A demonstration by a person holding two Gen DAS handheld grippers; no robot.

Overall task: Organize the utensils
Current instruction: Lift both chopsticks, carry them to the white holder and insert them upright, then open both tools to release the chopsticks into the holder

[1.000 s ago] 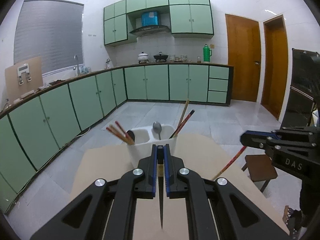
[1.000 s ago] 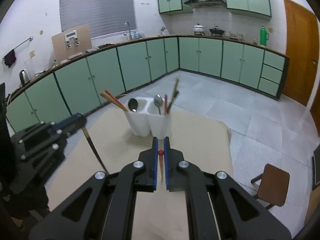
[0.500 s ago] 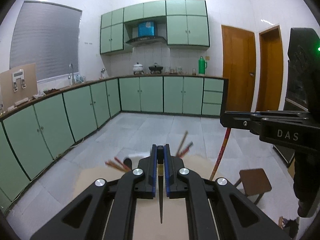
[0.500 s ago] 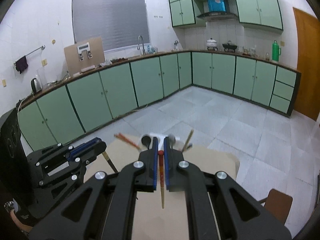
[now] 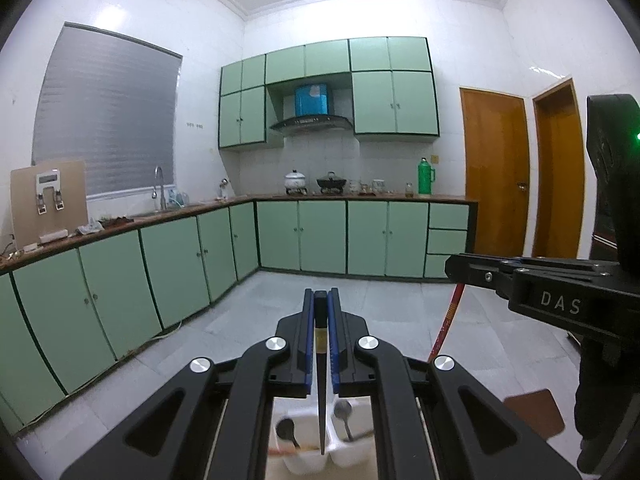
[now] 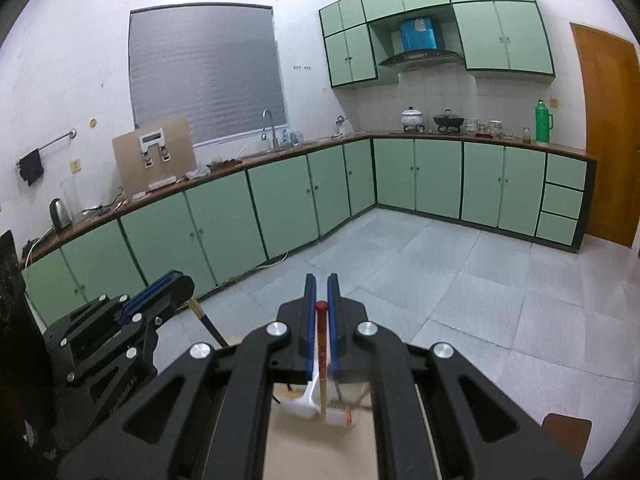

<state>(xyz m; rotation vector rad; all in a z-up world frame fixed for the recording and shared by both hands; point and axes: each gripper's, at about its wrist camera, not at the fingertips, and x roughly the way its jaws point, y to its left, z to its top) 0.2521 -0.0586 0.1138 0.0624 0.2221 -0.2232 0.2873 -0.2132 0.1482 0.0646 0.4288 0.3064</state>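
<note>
My left gripper (image 5: pixel 320 300) is shut on a dark chopstick (image 5: pixel 321 392) that hangs straight down, its tip over the white two-compartment utensil holder (image 5: pixel 304 460). The holder has spoons (image 5: pixel 342 412) and chopsticks in it. My right gripper (image 6: pixel 321 284) is shut on a red-topped chopstick (image 6: pixel 321 360) that points down over the same holder (image 6: pixel 308 404). The right gripper also shows in the left wrist view (image 5: pixel 472 270) with its red chopstick (image 5: pixel 446 324). The left gripper shows in the right wrist view (image 6: pixel 176 286).
The holder stands on a beige table (image 6: pixel 320 452). A brown stool (image 5: pixel 536 412) is beside the table on the right. Green kitchen cabinets (image 5: pixel 120 280) and a grey tiled floor (image 6: pixel 460 280) lie beyond.
Both grippers have risen and moved forward over the holder, each keeping its chopstick. The holder has dropped to the bottom of both views, under the chopstick tips.
</note>
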